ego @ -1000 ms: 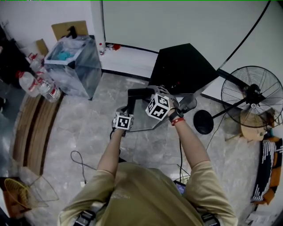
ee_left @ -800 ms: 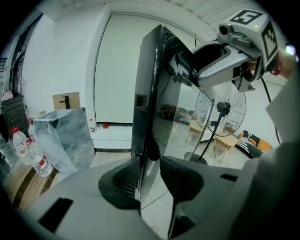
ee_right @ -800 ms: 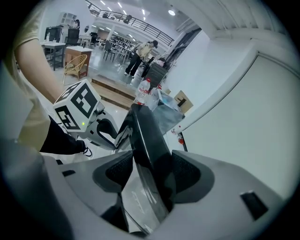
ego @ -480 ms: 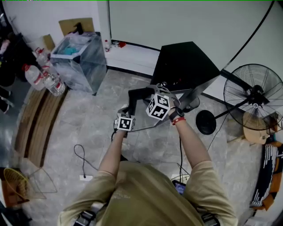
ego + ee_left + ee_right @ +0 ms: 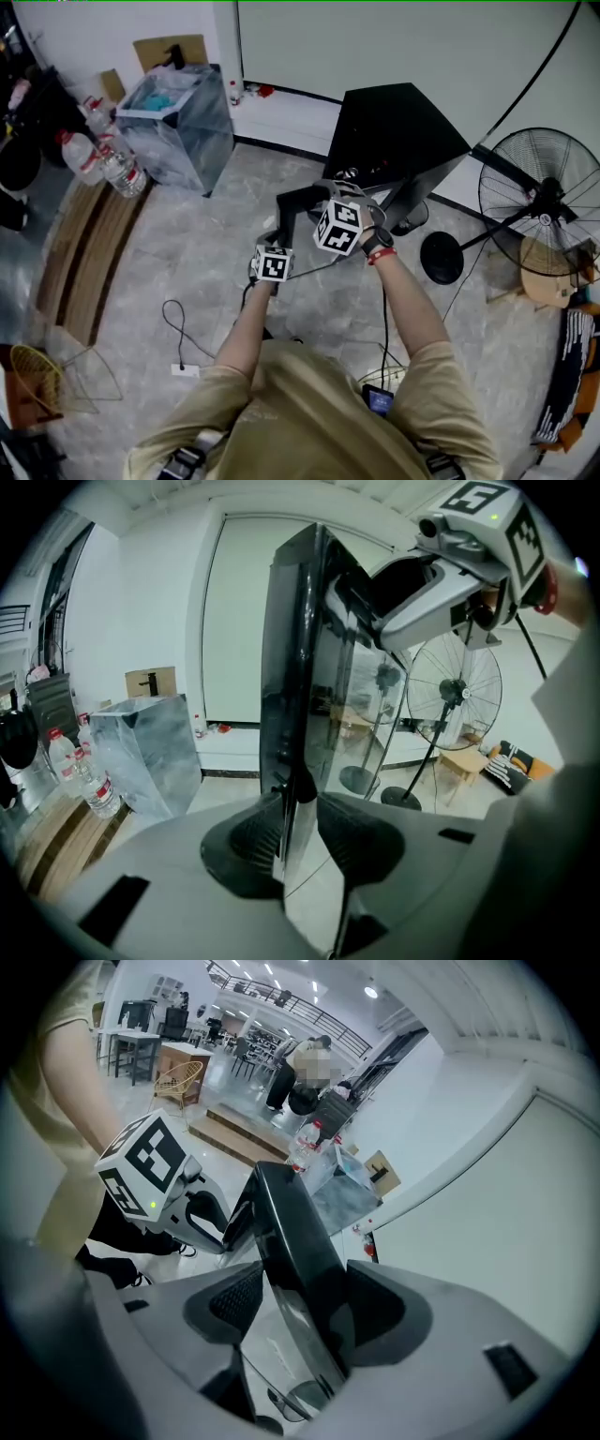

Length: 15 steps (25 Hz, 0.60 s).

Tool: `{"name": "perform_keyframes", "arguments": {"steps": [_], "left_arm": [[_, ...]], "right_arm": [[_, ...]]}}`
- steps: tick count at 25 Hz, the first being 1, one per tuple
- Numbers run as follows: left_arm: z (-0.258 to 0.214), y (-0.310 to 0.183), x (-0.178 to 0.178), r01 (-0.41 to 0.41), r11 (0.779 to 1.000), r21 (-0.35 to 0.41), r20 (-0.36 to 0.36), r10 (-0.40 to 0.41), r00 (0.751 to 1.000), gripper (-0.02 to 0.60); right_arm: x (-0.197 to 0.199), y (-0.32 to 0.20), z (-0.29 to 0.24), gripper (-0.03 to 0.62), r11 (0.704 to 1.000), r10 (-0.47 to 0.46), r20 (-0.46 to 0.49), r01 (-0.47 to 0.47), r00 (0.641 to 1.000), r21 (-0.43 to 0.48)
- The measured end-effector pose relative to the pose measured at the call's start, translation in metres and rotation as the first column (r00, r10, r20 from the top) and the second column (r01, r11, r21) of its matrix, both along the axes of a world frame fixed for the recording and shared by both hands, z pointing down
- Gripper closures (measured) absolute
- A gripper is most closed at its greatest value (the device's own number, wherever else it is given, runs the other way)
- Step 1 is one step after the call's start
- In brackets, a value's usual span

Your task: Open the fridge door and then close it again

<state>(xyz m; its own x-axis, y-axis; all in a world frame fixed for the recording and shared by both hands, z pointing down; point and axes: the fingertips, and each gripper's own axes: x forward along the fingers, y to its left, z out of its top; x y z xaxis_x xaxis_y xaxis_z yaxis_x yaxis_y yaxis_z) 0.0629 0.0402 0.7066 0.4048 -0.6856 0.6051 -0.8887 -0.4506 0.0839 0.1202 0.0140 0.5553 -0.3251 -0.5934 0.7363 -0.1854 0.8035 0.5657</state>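
The black fridge [image 5: 398, 131] stands by the wall with its glass door [image 5: 300, 202] swung out toward me. My left gripper [image 5: 277, 246] is at the door's free side edge. In the left gripper view the thin door edge [image 5: 291, 667] sits between the pads of the left gripper [image 5: 300, 832], which are closing and touch it. My right gripper [image 5: 328, 204] straddles the door's top edge. In the right gripper view the dark door frame [image 5: 295, 1241] lies between the right gripper's [image 5: 305, 1307] jaws, which are opening with slack on one side.
A standing fan [image 5: 544, 202] and its round base [image 5: 441, 258] are right of the fridge, beside a small stool [image 5: 544, 267]. A plastic-lined bin [image 5: 178, 112], water bottles [image 5: 108, 159] and wooden steps [image 5: 80, 253] lie at the left. A cable [image 5: 178, 328] trails on the floor.
Both grippers and the door's edge have drifted a little toward me, away from the fridge body. The view has shifted slightly to the left.
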Motion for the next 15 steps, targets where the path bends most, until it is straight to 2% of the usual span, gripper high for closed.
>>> {"name": "perform_keyframes", "arguments": {"steps": [7, 11, 13, 15], "left_arm": [[-0.001, 0.016, 0.011, -0.008, 1.0, 0.007, -0.012, 0.008, 1.0, 0.462], [-0.006, 0.02, 0.005, -0.051, 0.999, -0.018, -0.028, 0.051, 0.998, 0.462], [-0.02, 0.022, -0.006, -0.064, 0.998, 0.007, -0.036, 0.065, 0.997, 0.462], [-0.038, 0.026, -0.021, -0.061, 0.997, 0.044, -0.046, 0.063, 0.997, 0.462]], "right_arm": [[0.004, 0.013, 0.003, 0.307, 1.0, -0.011, -0.021, 0.011, 1.0, 0.011], [0.004, 0.013, 0.003, 0.292, 0.999, -0.001, 0.045, -0.001, 0.999, 0.038], [0.003, 0.015, -0.004, 0.289, 0.999, 0.026, 0.082, -0.029, 0.996, 0.036], [0.002, 0.019, -0.016, 0.292, 0.997, 0.062, 0.16, -0.068, 0.985, 0.03]]}}
